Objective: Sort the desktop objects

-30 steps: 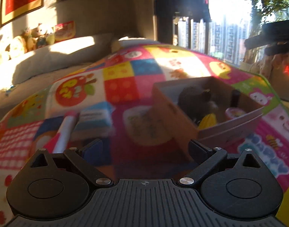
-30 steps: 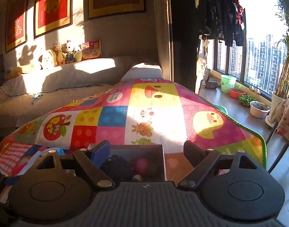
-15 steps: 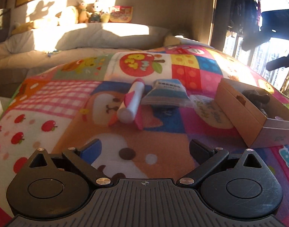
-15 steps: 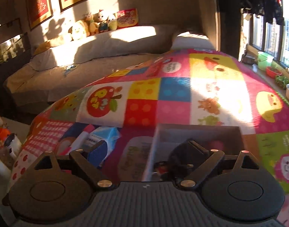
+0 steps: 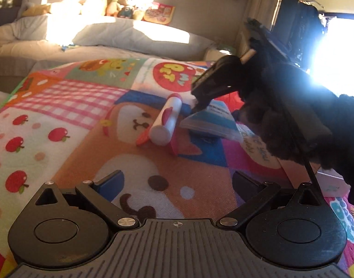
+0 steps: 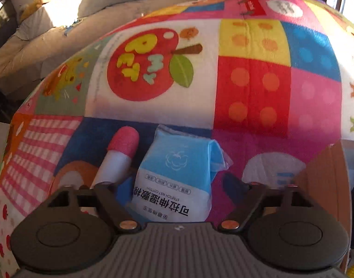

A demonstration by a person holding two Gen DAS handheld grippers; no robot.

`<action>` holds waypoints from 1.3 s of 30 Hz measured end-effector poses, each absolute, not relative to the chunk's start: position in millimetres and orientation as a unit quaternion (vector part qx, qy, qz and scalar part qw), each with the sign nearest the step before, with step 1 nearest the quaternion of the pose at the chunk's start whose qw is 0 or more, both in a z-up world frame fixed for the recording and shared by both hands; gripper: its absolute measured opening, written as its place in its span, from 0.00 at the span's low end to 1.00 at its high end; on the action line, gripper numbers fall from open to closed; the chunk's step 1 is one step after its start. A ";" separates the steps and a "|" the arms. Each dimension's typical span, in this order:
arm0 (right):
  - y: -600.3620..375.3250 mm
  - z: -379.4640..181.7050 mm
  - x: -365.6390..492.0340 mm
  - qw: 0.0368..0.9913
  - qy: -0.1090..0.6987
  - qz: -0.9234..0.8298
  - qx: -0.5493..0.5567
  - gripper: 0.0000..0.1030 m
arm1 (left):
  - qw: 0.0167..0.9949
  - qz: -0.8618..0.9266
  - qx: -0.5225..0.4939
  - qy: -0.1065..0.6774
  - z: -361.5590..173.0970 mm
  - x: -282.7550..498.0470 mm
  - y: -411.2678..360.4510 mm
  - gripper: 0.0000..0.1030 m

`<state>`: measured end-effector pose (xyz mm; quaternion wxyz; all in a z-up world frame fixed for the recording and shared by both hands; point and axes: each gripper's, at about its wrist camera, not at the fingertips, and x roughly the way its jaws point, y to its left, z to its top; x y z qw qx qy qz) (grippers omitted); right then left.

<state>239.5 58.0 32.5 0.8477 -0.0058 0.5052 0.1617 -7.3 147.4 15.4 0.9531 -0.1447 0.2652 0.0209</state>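
Observation:
A blue and white packet of wet cotton wipes [image 6: 177, 180] lies on the colourful patchwork mat [image 6: 253, 92]. My right gripper [image 6: 177, 185] is open, its jaws on either side of the packet's near end. A white tube with a pink cap [image 6: 117, 159] lies just left of the packet. In the left wrist view the tube [image 5: 165, 125] and the packet [image 5: 211, 122] lie ahead, with the right gripper [image 5: 200, 102] coming down on the packet. My left gripper [image 5: 177, 183] is open and empty above the mat.
A brown cardboard box [image 6: 325, 180] stands right of the packet; its corner shows in the left wrist view [image 5: 302, 173]. A grey sofa with cushions and soft toys [image 5: 107, 32] runs behind the mat. Bright window glare fills the right.
My right gripper has swung left from over the box and come down around the wipes packet. My left gripper has drawn back and turned left, so the right hand now enters its view.

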 end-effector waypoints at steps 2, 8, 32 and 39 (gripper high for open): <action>48.8 35.9 231.1 0.846 0.505 0.170 0.002 0.51 | 0.953 0.019 -0.145 0.265 15.4 -7.9 147.1 0.99; -9.2 93.7 146.6 0.854 0.455 0.251 0.012 0.51 | 0.949 0.024 -0.155 0.272 14.7 -7.1 149.5 0.99; -223.2 54.5 -40.5 0.929 0.353 0.111 0.013 0.87 | 0.955 0.082 -0.009 0.285 36.9 70.0 132.9 0.77; -240.9 42.6 -44.7 0.943 0.318 0.081 0.044 0.97 | 0.943 0.082 0.023 0.322 24.1 128.7 124.4 0.57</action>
